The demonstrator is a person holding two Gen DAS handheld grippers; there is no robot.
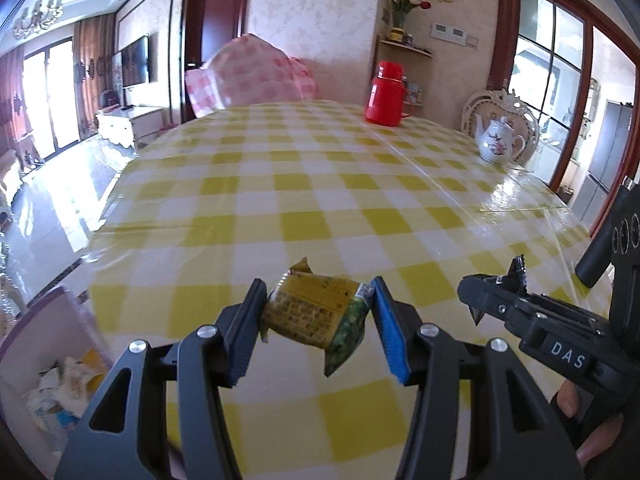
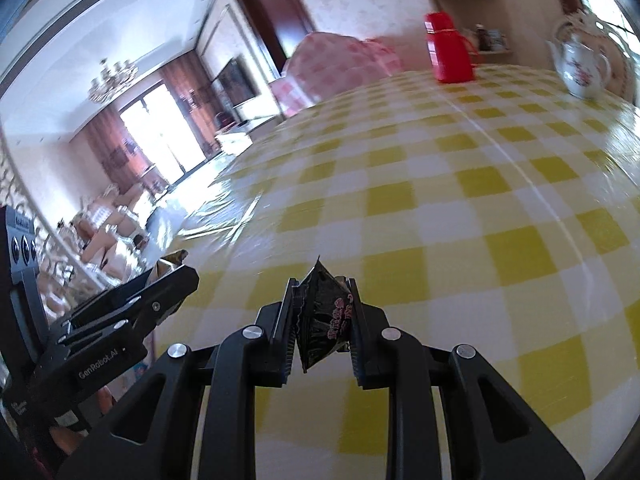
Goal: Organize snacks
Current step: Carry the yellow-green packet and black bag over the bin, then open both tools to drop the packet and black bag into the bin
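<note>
The checked table [image 1: 360,184] fills mid-frame, bare for carrying across. Lower centre, the left gripper [image 1: 316,316] pinches a yellow-green snack packet [image 1: 316,314] widthwise; the right gripper [image 2: 322,320], nearly closed, clamps a thin black sachet [image 2: 326,320], probably for sorting.

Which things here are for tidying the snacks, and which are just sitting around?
For the job:
- green-and-yellow snack packet, held in the left hand-held gripper
- small black snack packet, held in the right hand-held gripper

Just sitting on the checked table:
- red flask
- white teapot
</note>
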